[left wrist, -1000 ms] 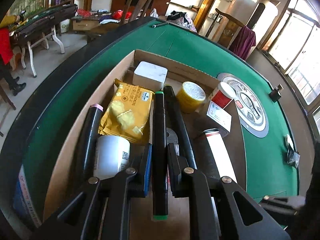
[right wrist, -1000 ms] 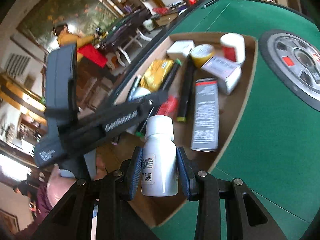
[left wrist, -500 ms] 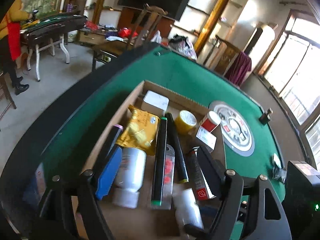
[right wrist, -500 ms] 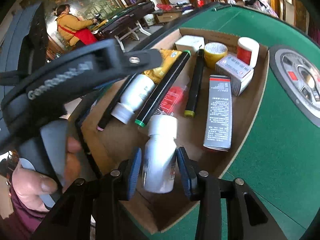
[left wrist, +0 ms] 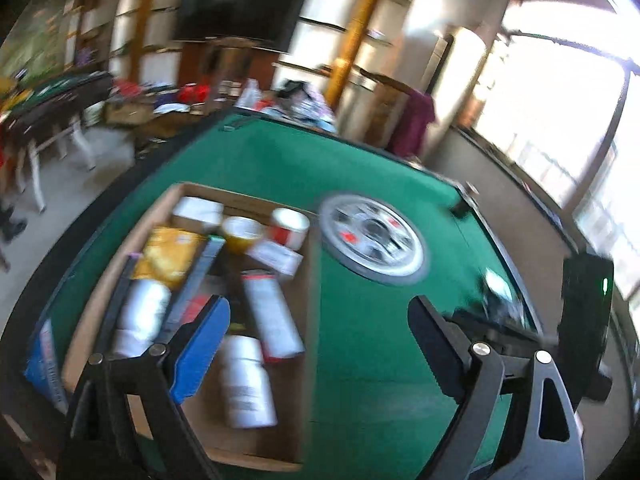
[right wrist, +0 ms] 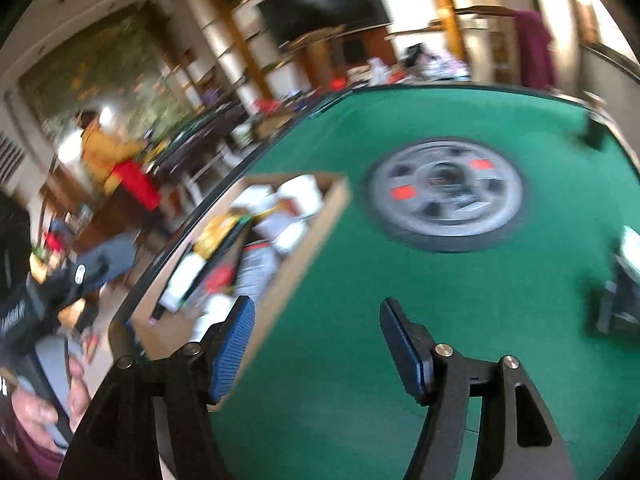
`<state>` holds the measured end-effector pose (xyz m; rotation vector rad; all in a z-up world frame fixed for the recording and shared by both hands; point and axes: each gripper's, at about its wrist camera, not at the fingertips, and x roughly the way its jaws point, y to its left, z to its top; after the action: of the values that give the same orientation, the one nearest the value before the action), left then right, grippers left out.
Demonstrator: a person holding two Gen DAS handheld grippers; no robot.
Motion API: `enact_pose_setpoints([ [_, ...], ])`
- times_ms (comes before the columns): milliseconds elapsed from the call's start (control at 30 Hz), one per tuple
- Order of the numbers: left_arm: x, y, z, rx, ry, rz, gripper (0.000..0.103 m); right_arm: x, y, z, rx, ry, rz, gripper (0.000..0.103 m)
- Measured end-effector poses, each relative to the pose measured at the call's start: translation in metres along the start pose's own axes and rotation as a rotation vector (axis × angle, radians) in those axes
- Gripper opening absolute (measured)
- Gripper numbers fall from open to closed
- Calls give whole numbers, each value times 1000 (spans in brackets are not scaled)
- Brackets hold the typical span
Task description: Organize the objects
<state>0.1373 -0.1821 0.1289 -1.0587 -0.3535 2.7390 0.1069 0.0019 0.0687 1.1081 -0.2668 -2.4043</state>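
Observation:
A cardboard box (left wrist: 310,320) on the green felt table (left wrist: 372,380) holds a white bottle (left wrist: 244,384) lying near its front, a second white bottle (left wrist: 140,316), a black marker (left wrist: 196,276), a yellow snack packet (left wrist: 170,256) and several small boxes and tubs. My left gripper (left wrist: 320,344) hangs above the box's right wall, its jaws opening wide with nothing held. My right gripper (right wrist: 320,344) is over bare felt to the right of the box (right wrist: 288,280), its jaws opening and nothing between them. Both views are blurred.
A round grey dial (right wrist: 444,192) is set in the table's middle. A dark object (right wrist: 620,304) lies on the felt at far right. A blue and white packet (left wrist: 44,356) lies left of the box. A person (right wrist: 108,152) stands at another table, back left.
The left gripper let go of the green-capped marker, opened and drew back and up. The right gripper released the white bottle into the box and swung right over the felt.

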Motion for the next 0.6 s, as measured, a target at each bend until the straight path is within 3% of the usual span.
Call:
enact_pose_setpoints([
  [167, 22, -58, -17, 157, 45, 27, 90, -40, -63, 0, 130, -85, -61, 73],
  [333, 31, -99, -34, 306, 20, 133, 90, -77, -113, -3, 201, -157, -167, 73],
  [500, 45, -114, -41, 355, 55, 205, 90, -100, -141, 6, 214, -213, -290, 74],
  [600, 53, -115, -44, 349, 88, 208, 90, -104, -158, 19, 235, -240, -345, 74],
])
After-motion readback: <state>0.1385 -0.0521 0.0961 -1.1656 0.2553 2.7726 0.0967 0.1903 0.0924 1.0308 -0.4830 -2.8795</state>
